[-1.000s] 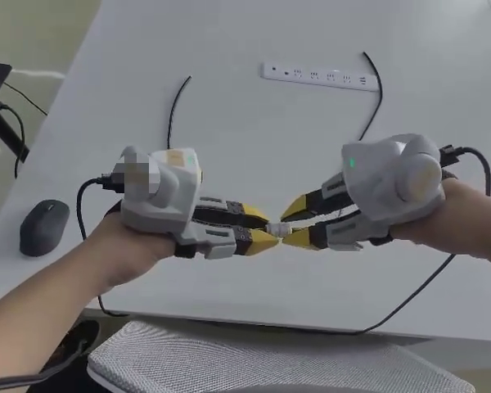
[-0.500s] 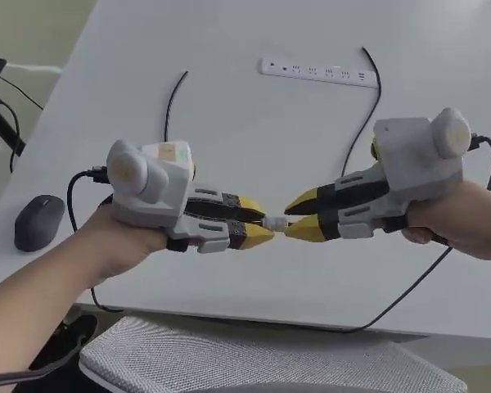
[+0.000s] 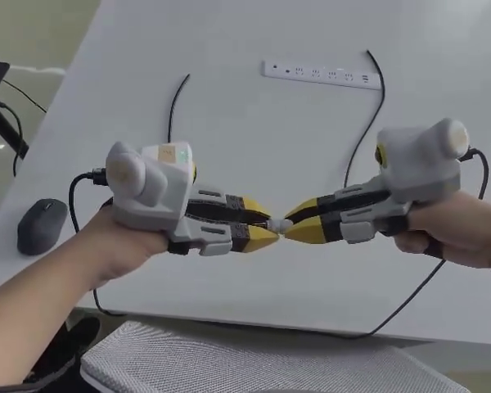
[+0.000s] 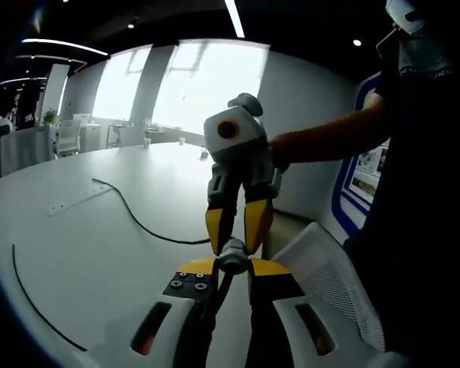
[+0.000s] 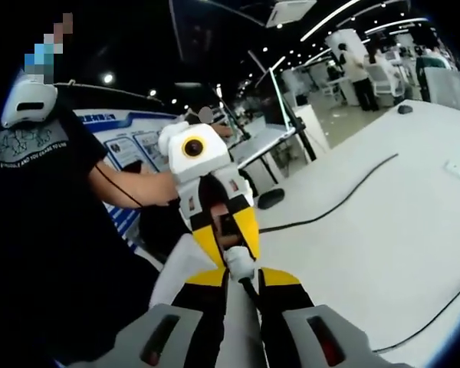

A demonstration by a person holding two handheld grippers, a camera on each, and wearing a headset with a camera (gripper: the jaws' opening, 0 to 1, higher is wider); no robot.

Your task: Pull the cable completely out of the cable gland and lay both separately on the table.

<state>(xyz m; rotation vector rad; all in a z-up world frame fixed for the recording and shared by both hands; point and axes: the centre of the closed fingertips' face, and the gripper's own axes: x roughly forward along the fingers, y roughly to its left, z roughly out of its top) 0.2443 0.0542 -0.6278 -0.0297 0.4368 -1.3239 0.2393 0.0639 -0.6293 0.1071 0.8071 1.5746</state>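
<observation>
Although the grey mesh chair (image 3: 254, 360) sits closest, right below both grippers, the thing to watch is just above it. The two grippers meet tip to tip in the air, over the near edge of the white table (image 3: 254, 123). The left gripper (image 3: 270, 231) has kept its yellow jaws pinched on the little pale cable gland (image 3: 281, 227). The right gripper (image 3: 293, 228) has changed. A second ago its jaws were spread wide, and now they are pressed in on the gland's other end.

In both gripper views a thin dark cable (image 5: 251, 290) runs back from the gland between the jaws, so it is not out yet. I cannot tell which gripper bites the cable too. With both ends held, I think the pulling apart can start.

Off to the left gripper's outer side lies a mouse (image 3: 41, 226). Far past the tips lie a loose black wire (image 3: 173, 106) and a power strip (image 3: 321, 74).
</observation>
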